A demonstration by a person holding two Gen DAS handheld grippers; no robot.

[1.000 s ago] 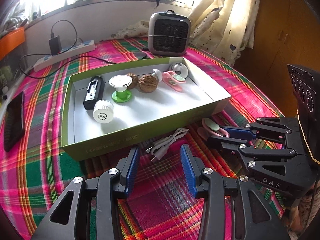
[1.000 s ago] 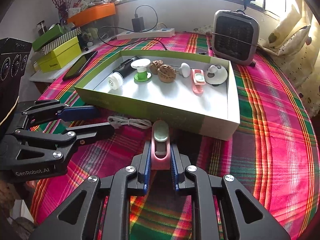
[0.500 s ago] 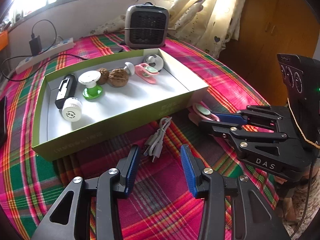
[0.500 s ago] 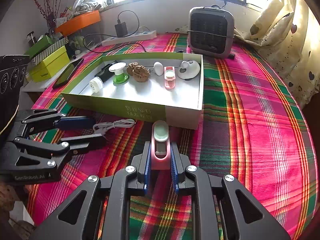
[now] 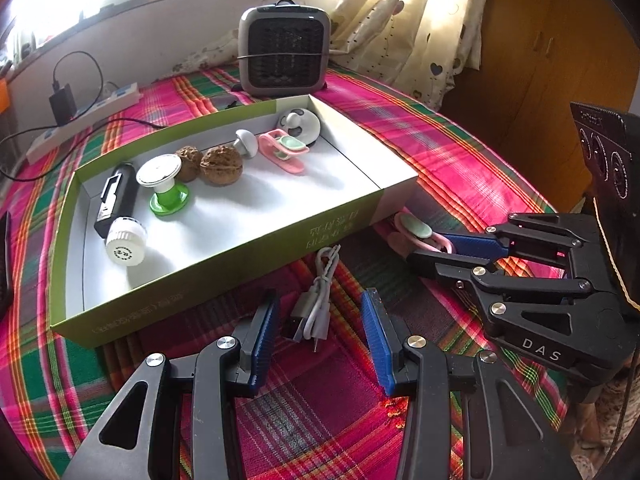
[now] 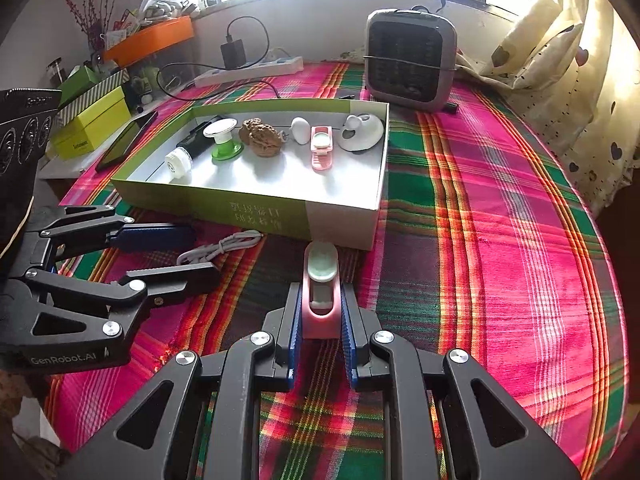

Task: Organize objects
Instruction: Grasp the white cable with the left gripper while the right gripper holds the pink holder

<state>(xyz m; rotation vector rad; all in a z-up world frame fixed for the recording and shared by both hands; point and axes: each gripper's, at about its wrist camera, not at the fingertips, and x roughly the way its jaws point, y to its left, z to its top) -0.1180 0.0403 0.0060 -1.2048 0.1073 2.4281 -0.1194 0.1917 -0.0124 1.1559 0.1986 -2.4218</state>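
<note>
A green box (image 5: 224,264) (image 6: 248,208) with a white floor holds a black torch, a white-green spool (image 5: 164,184), two walnuts (image 5: 220,164), a pink clip (image 5: 280,152) and white gadgets. My right gripper (image 6: 320,308) is shut on a second pink clip with a mint pad (image 6: 320,280) (image 5: 412,232), just in front of the box's near right corner. My left gripper (image 5: 318,312) is open, its blue pads on either side of a coiled white USB cable (image 5: 316,300) (image 6: 224,246) lying on the plaid cloth before the box.
A grey heater (image 5: 284,52) (image 6: 408,56) stands behind the box. A power strip with charger (image 5: 80,116) lies at the back left. A dark phone (image 6: 128,140) and yellow-green boxes (image 6: 92,124) sit left of the box. The table edge curves away on the right.
Both grippers have drawn back and shifted relative to the box. The left pads now straddle the cable more closely. The right gripper stays shut on the pink clip.
</note>
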